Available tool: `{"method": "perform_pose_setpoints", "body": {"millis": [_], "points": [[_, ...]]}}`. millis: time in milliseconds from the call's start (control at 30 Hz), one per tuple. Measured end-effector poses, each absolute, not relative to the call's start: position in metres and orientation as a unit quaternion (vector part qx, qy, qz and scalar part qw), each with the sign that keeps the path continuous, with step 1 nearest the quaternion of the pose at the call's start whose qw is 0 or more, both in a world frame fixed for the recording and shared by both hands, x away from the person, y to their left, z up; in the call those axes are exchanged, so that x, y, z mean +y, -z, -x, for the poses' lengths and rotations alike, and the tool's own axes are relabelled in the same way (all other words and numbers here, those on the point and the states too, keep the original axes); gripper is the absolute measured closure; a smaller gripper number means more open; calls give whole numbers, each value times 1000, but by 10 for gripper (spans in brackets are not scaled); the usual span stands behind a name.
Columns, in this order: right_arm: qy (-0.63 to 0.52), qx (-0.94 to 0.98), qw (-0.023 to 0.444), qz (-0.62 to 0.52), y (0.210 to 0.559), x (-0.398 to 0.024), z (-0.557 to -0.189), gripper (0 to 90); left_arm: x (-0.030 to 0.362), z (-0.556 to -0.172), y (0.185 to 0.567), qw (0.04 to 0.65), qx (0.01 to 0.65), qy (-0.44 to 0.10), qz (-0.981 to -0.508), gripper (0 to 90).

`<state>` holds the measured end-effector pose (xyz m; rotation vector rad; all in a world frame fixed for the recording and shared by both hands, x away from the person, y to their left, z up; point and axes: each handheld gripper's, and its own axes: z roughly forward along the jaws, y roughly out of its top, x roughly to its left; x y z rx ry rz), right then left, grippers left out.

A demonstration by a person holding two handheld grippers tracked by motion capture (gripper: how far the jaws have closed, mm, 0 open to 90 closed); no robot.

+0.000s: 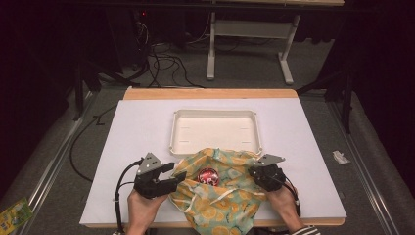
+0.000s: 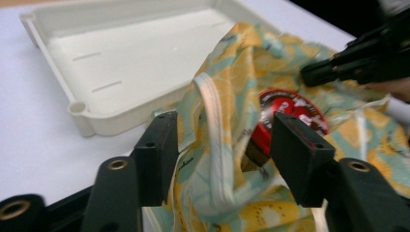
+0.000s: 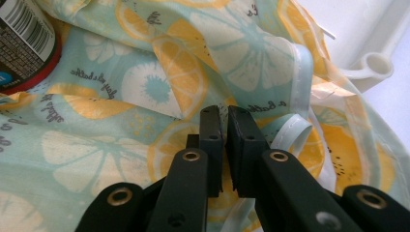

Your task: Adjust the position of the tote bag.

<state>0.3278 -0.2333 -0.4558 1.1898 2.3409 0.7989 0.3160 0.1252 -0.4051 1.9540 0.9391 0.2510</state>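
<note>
A cloth bag printed with lemon slices lies at the table's near edge, its mouth gaping upward. Inside sits a can with a red lid, also seen as the can in the left gripper view and the barcoded can at the top left of the right gripper view. My left gripper stands open at the bag's left rim; a white strap and loose fabric hang between its jaws, unpressed. My right gripper is shut on the bag's right rim, its jaws almost together over the fabric.
A white shallow tray with nothing in it sits just behind the bag on the white table cover. Its corner is close beside the right rim of the bag. Cables and a desk frame lie on the floor beyond.
</note>
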Motion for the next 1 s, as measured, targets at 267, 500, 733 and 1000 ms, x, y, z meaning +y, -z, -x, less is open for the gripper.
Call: {"method": "perform_pose_setpoints", "body": {"millis": [267,500,733,1000], "points": [[-290,836,189,-426,456,-236,-330,848,124,-323,428,416,402,-79,-812,682],[-280,837,193,-428,458,-238,-329,848,130,-322,445,382,414,-77,-823,786],[-272,833,196,-441,461,-249,-325,856,139,-322,455,371,430,-80,-819,831],[-269,827,196,-453,464,-260,-321,889,146,-327,457,360,439,-91,-818,829]]}}
